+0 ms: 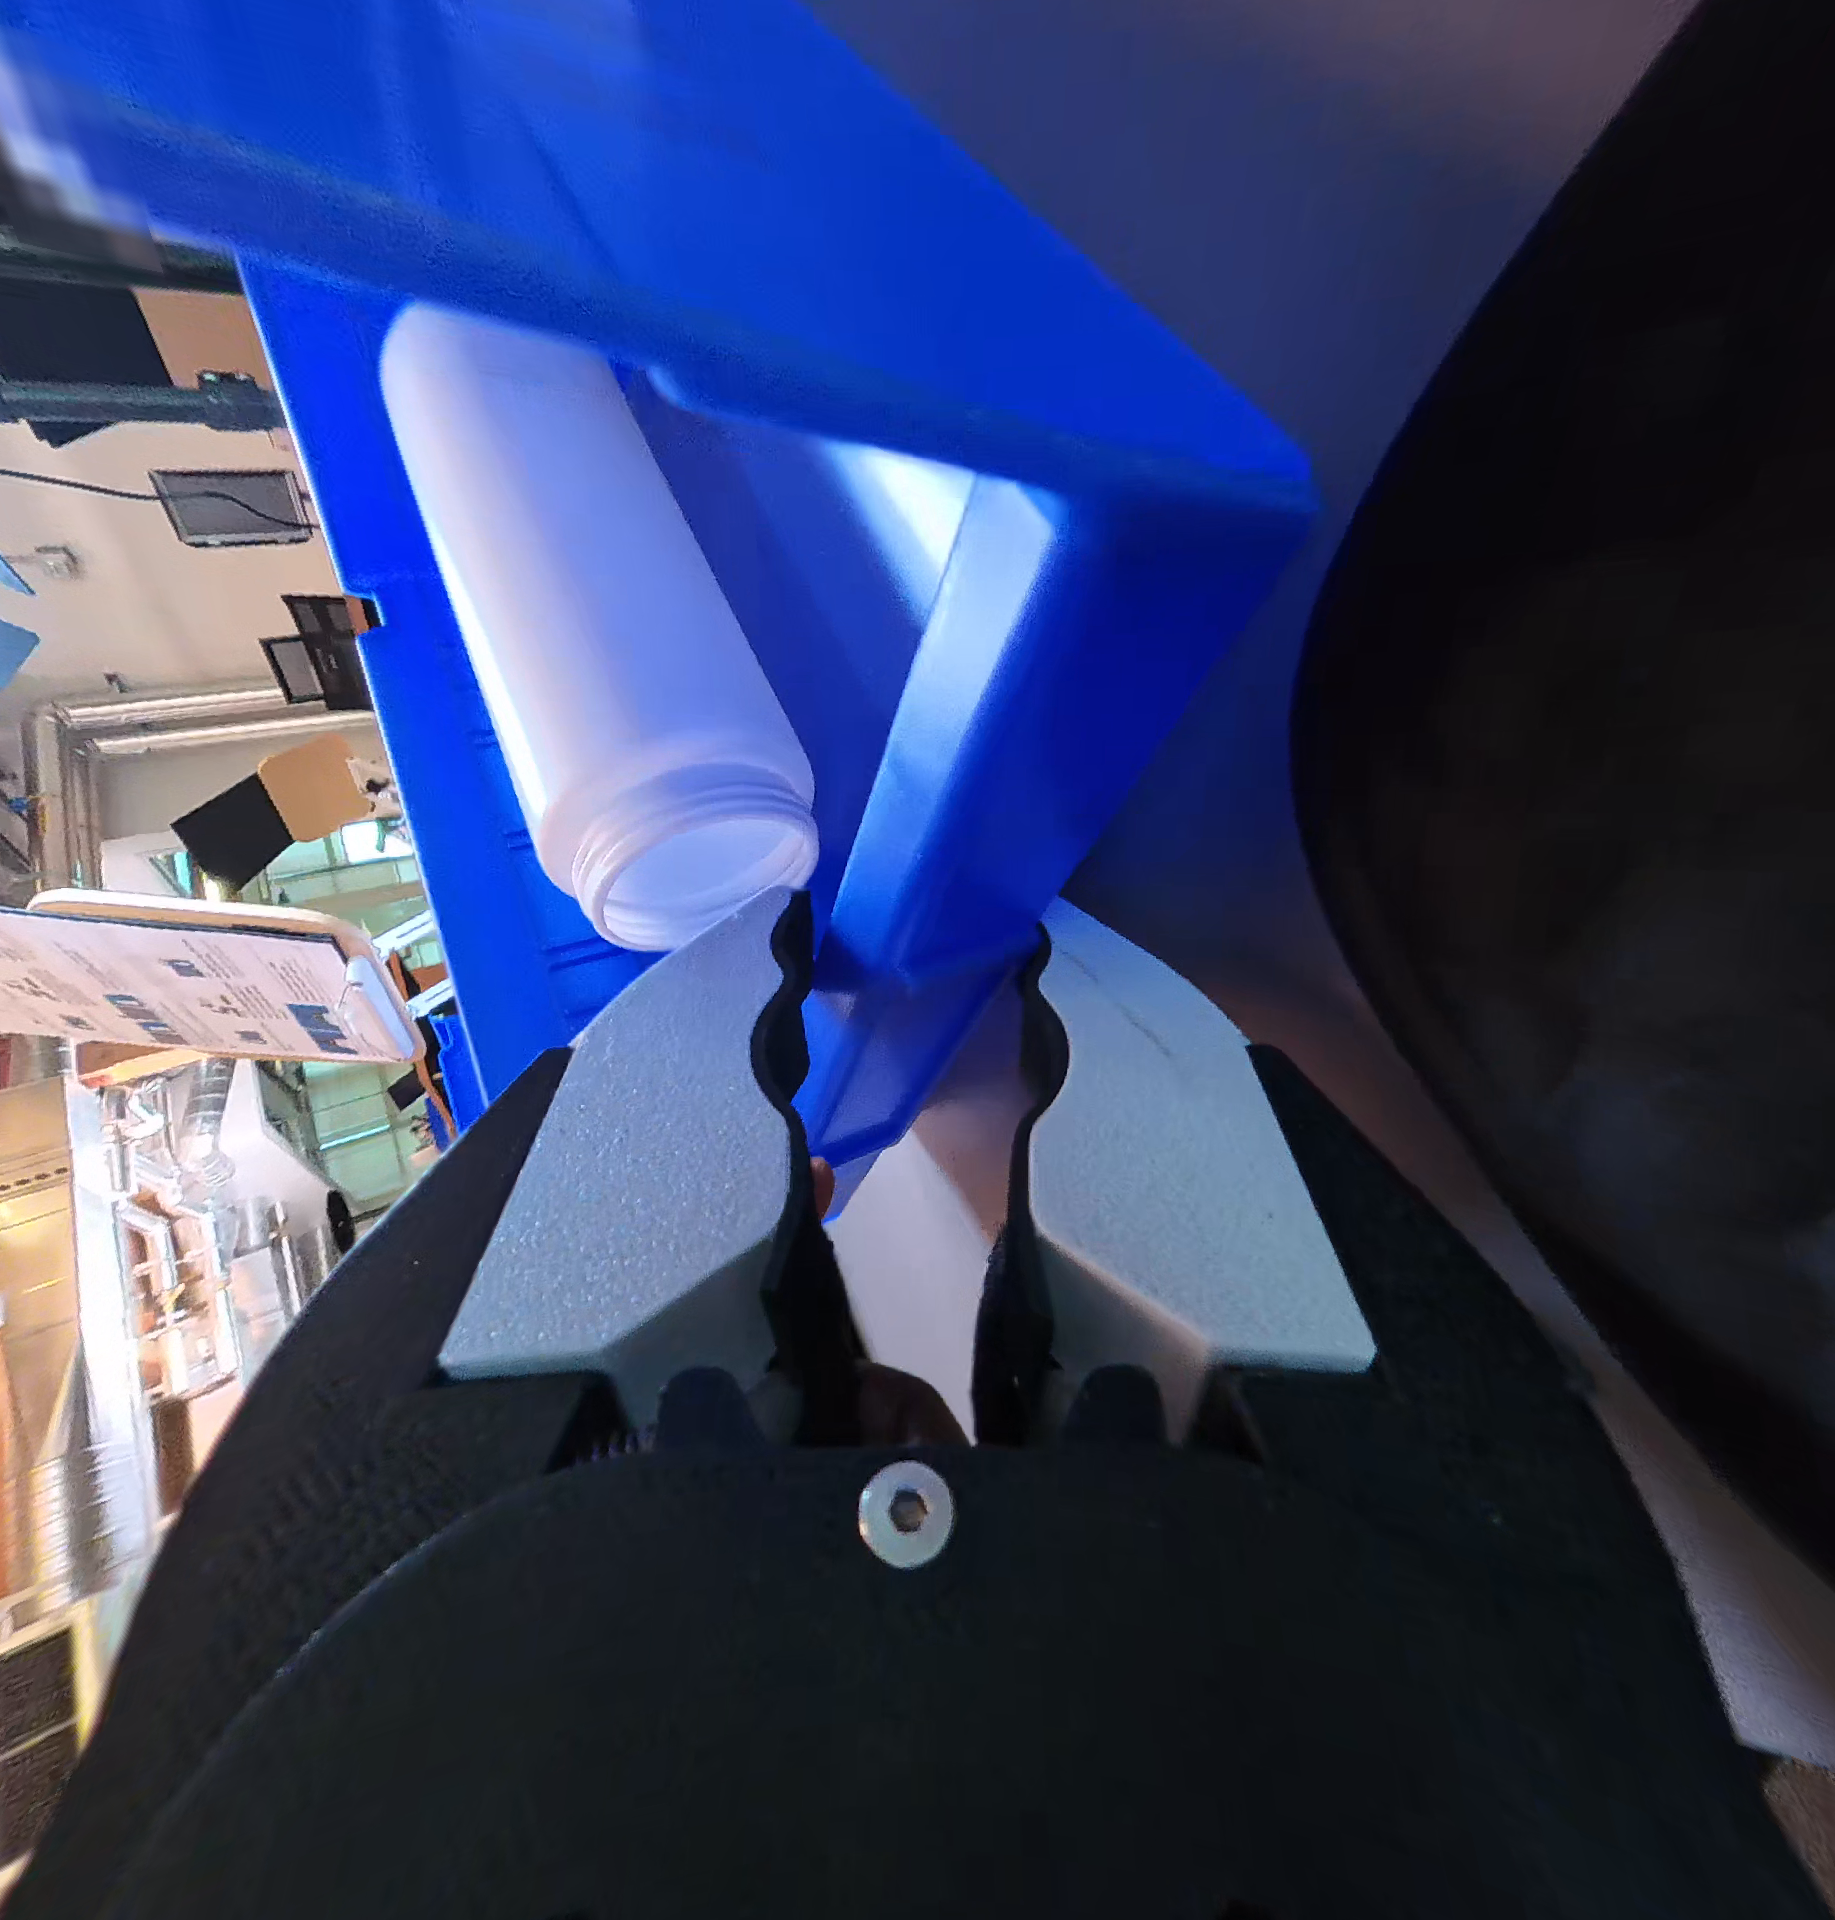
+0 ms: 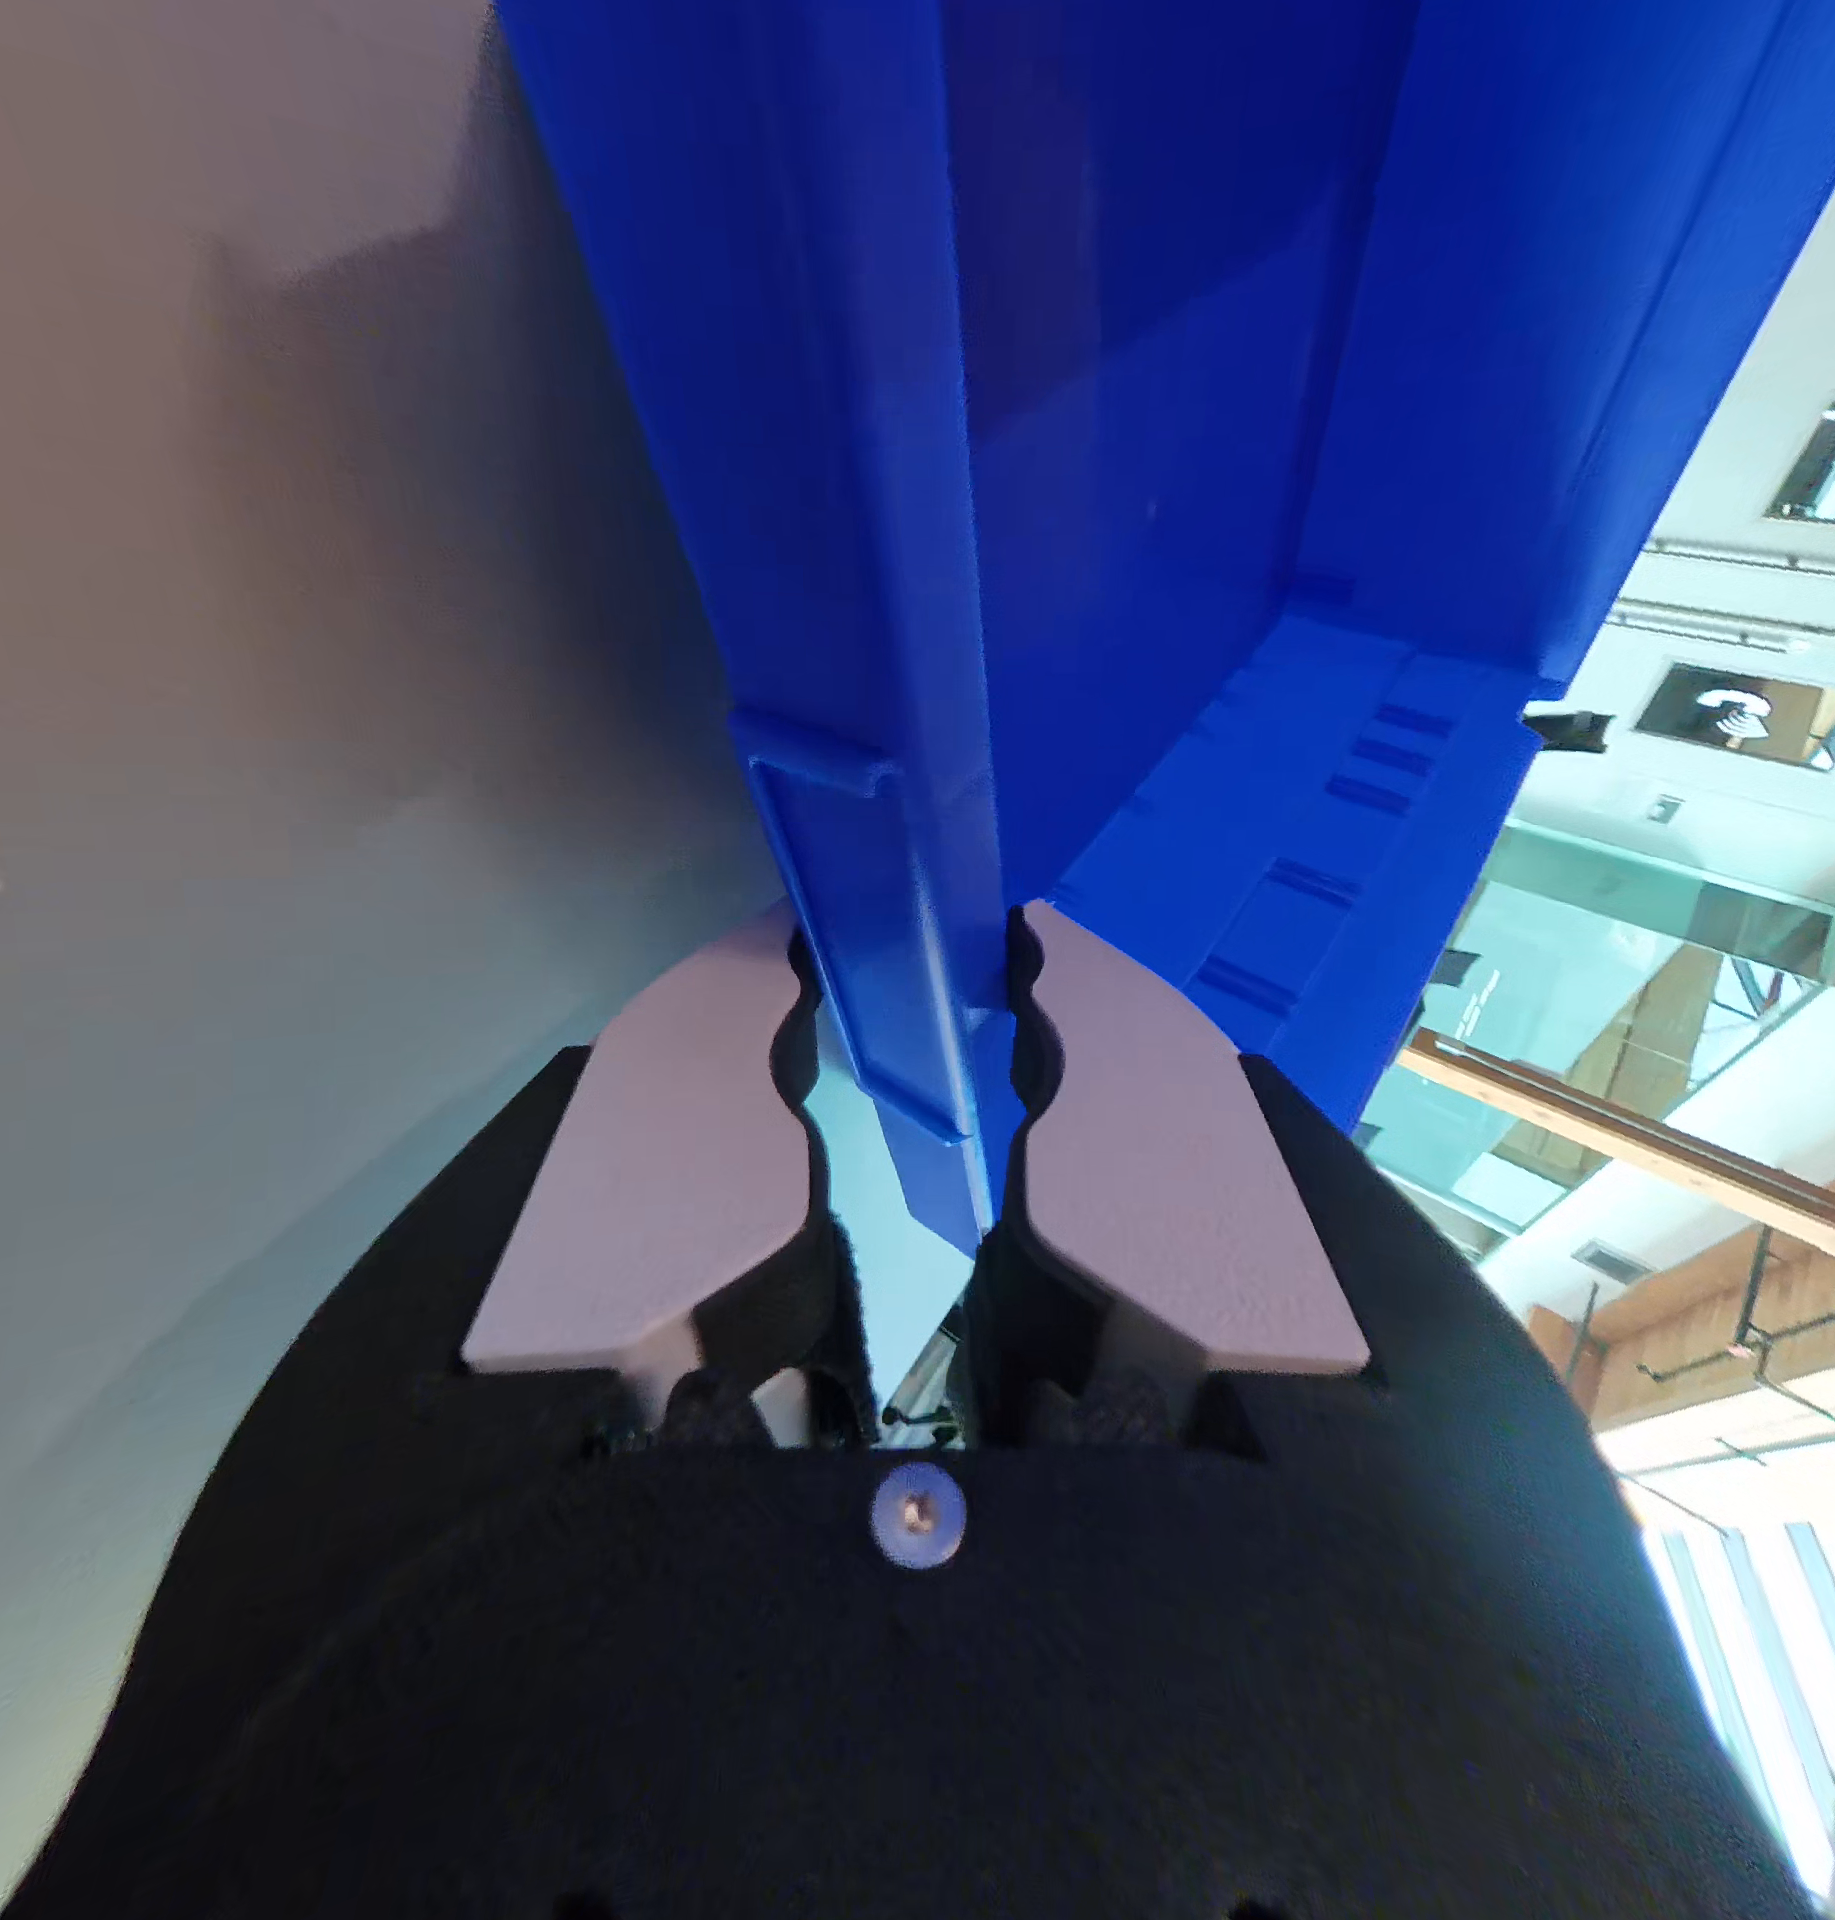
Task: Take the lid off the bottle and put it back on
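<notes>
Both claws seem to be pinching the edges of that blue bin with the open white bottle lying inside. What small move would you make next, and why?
Probably lower the blue bin level. Both the left claw and the right claw grip its rim, and the white bottle lies capless at the tilted bin's wall, so it could slide. No lid is in view.

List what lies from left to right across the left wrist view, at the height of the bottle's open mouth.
Clipboard with a printed sheet → blue bin's side wall → white bottle, lid off → blue bin rim held in the left claw → dark rounded object.
</notes>
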`<state>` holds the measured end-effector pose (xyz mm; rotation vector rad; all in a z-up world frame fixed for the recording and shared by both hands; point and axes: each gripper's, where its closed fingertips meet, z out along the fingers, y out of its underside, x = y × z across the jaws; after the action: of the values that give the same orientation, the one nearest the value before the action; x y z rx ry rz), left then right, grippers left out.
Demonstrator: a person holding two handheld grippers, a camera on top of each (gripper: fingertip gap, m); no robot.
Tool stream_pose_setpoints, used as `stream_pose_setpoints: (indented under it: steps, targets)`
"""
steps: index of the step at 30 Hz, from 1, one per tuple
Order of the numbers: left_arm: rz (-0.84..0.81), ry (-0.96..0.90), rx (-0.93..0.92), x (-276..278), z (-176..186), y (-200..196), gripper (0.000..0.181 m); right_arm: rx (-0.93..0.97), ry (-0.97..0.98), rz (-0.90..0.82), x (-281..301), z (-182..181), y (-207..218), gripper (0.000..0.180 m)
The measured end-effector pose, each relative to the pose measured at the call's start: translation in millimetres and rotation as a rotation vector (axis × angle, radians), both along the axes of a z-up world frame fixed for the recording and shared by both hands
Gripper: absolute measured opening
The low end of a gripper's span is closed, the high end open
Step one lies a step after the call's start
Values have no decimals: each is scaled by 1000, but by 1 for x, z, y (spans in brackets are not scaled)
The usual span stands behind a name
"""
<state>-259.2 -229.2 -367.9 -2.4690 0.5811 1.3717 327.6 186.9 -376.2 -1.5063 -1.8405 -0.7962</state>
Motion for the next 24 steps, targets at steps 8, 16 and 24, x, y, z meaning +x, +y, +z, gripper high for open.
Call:
stream_pose_setpoints:
  steps: [8,16,24]
  targets:
    - [-76,-18,52,2,0,10,37,-67,43,73,-2,-3,-8,33]
    - [-111,-94,109,-6,-2,18,39,-86,38,83,-1,-4,-10,32]
    - [-158,-218,236,-7,-4,22,44,-109,61,96,-1,-4,-12,33]
